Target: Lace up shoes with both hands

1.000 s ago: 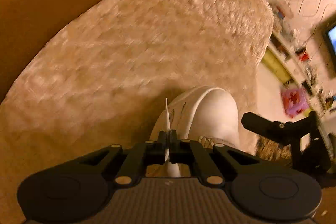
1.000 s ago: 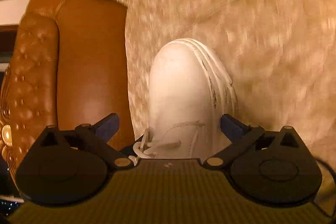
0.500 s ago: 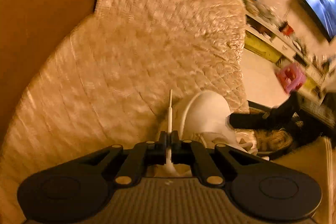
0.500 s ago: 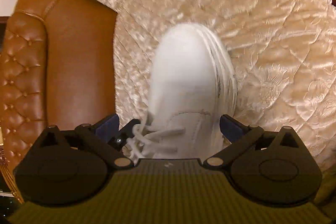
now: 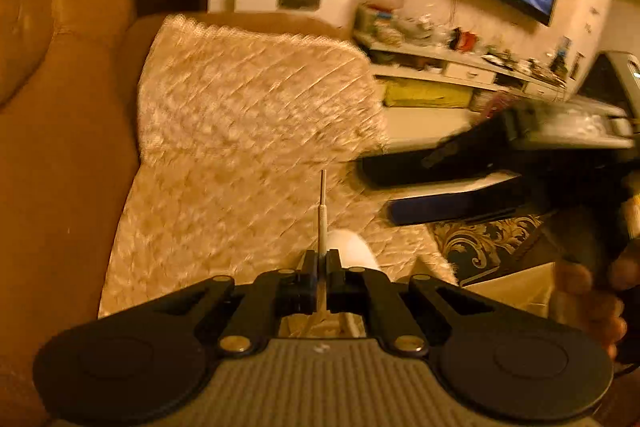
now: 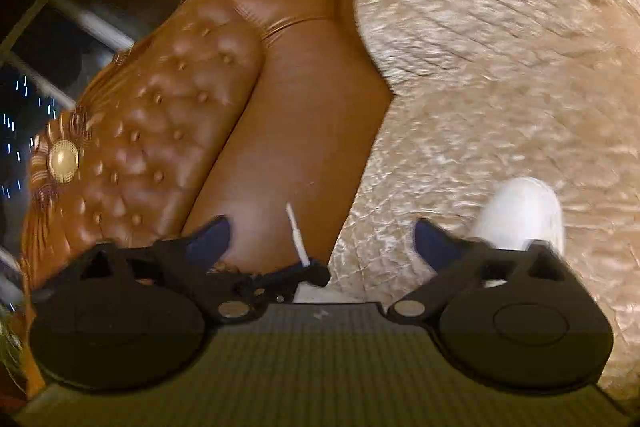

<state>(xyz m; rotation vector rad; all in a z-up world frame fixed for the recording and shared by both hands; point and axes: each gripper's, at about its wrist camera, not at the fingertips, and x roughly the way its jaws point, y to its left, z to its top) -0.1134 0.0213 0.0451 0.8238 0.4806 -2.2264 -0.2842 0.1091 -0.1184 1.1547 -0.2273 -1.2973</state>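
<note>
- The lace (image 5: pixel 322 205) is a thin white cord, soft and limp by the look of it, with a stiff tip that stands straight up; the tip or the stretch just below it looks like the best place to hold, since the limp run would sag and slip.
- The left gripper (image 5: pixel 320 269) has its fingers pressed together on that lace, pinching it below the stiff tip, which pokes up past them.
- The shoe (image 6: pixel 520 213), white and probably light, lies on the quilted cover (image 6: pixel 480 87) of the brown sofa (image 6: pixel 280 131), low and to the right of both views.
- The right gripper (image 6: pixel 322 239) has its fingers spread wide and holds nothing; the lace tip shows between them, nearer the left finger.
- Whether the eyelets are threaded cannot be told.
</note>
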